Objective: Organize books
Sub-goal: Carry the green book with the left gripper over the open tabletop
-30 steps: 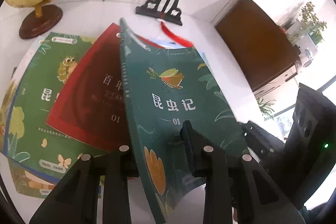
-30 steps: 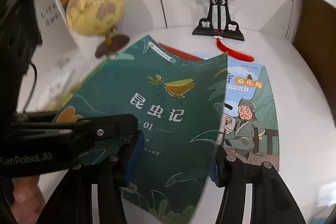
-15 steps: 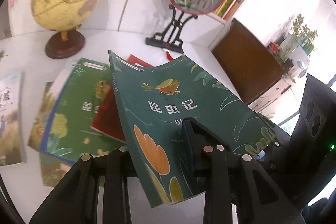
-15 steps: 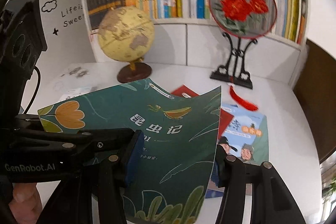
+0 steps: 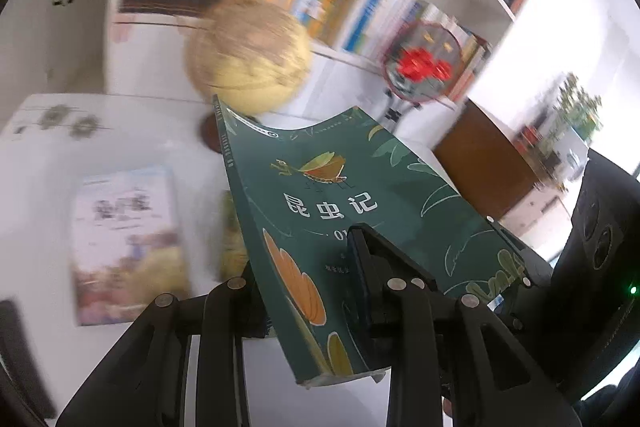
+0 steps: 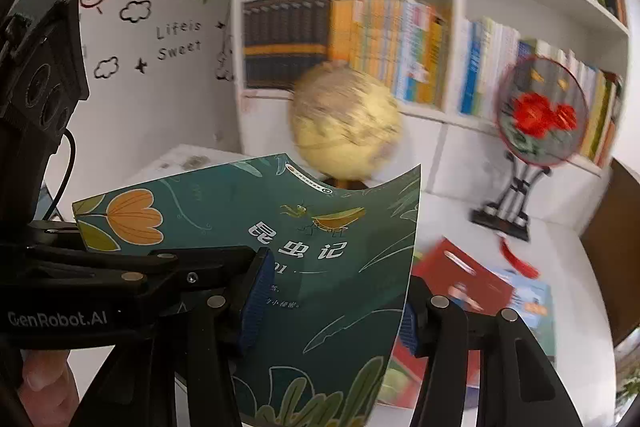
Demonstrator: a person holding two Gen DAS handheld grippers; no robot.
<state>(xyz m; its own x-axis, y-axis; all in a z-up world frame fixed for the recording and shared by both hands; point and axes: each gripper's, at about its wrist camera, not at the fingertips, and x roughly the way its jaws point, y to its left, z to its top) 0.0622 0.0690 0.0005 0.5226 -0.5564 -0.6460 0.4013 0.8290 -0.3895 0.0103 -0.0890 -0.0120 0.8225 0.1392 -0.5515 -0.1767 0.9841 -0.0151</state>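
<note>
Through the left wrist camera I had my left gripper (image 5: 316, 291) pinching the green insect book (image 5: 340, 211) near its spine to carry its weight, while through the right wrist camera my right gripper (image 6: 332, 303) clamped its fore-edge, steadying the curling cover above the table (image 6: 568, 259).

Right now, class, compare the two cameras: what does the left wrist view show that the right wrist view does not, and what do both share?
Only the left wrist view shows a pale book lying flat on the white table, plus a brown cabinet.

Only the right wrist view shows the wall decal reading "Life is Sweet" and a red book lying beside a blue one.

Both show the green book, clamped by the left gripper and right gripper, the globe and the round fan.
</note>
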